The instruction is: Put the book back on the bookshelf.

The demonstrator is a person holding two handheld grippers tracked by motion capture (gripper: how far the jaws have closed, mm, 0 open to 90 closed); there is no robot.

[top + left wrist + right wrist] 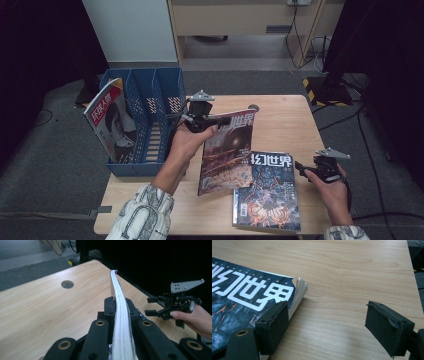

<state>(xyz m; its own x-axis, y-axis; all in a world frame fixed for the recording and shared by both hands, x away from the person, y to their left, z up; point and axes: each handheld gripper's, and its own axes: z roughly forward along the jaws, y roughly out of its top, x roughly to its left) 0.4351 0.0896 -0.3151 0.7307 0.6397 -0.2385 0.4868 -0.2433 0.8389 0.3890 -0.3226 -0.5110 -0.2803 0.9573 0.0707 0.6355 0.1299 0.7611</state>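
While the left gripper (216, 121) clamped the raised magazine (227, 152), the right gripper (325, 322) stood apart; transfer toward the blue file rack (145, 117) likely remained.

An office-like recording room: a light wooden desk (280, 112) with a round cable hole (253, 107) stands on grey carpet (55, 150). At ten o'clock sits a blue plastic file rack (150, 100); at twelve, pale wooden cabinets (240, 17); black curtains (385, 55) hang at two.
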